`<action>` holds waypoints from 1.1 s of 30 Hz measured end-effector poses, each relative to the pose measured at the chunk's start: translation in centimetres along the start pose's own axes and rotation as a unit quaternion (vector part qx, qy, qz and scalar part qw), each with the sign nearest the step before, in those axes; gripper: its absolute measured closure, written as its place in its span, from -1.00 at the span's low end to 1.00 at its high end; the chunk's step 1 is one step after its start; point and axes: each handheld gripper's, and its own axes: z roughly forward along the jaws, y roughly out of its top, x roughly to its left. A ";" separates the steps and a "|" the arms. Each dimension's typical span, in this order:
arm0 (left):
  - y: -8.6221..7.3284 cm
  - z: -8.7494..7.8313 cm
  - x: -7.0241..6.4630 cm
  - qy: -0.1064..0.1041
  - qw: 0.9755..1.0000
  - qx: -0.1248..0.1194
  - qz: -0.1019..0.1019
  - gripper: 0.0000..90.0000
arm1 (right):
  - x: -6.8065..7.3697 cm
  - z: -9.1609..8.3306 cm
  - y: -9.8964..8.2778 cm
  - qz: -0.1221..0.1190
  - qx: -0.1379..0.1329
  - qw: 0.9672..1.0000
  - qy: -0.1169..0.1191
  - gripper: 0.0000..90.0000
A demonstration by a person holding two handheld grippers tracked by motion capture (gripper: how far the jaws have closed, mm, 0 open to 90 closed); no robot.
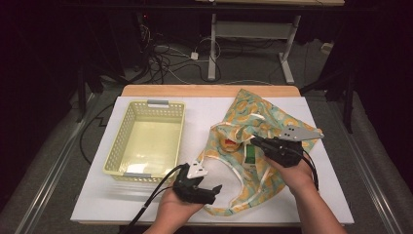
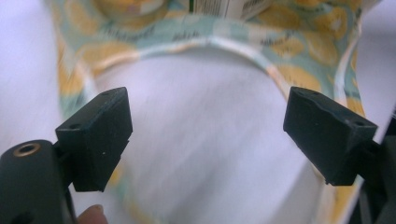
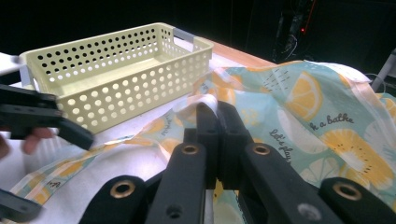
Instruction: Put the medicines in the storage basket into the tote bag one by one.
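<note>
A cloth bag [image 1: 253, 119] printed with lemon slices lies crumpled on the white table, its mouth facing the person. Inside the mouth I see a green-and-white carton [image 1: 250, 155] and a small reddish thing [image 1: 229, 144]. My right gripper [image 1: 254, 142] is shut on the bag's white strap [image 3: 208, 100] at the mouth and holds it slightly raised. My left gripper [image 1: 214, 193] hovers open near the bag's lower left corner, over bare table inside the loop of the bag's trim [image 2: 233, 44]. Nothing sits between its pads [image 2: 100, 135].
A pale yellow perforated basket [image 1: 114, 146] stands empty to the left of the bag, with a grey clip on its far rim. The white table surface [image 1: 107, 204] ends close to the person. Cables and a desk frame lie on the floor beyond.
</note>
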 end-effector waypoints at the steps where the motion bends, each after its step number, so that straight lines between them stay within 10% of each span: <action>1: -0.6 -0.4 -0.1 0.003 1.000 0.004 0.001 -0.67 | 0.1 0.0 0.0 0.000 0.001 1.000 0.000 1.00; 14: -4.6 0.4 0.2 0.013 0.999 0.039 -0.027 -0.61 | 0.3 0.2 -0.2 -0.001 0.009 1.000 -0.003 1.00; 17: -4.6 0.9 -0.6 0.043 0.998 0.037 -0.006 -0.50 | 0.2 0.1 -0.3 -0.001 0.010 1.000 -0.002 1.00; 27: -5.4 0.7 -0.5 0.038 0.999 -0.007 -0.011 0.73 | 0.4 0.2 -0.4 -0.003 0.010 1.000 -0.004 1.00; 33: -5.3 0.1 -0.9 0.043 0.998 -0.040 0.014 0.91 | 0.4 0.5 -0.6 -0.002 0.008 1.000 -0.007 1.00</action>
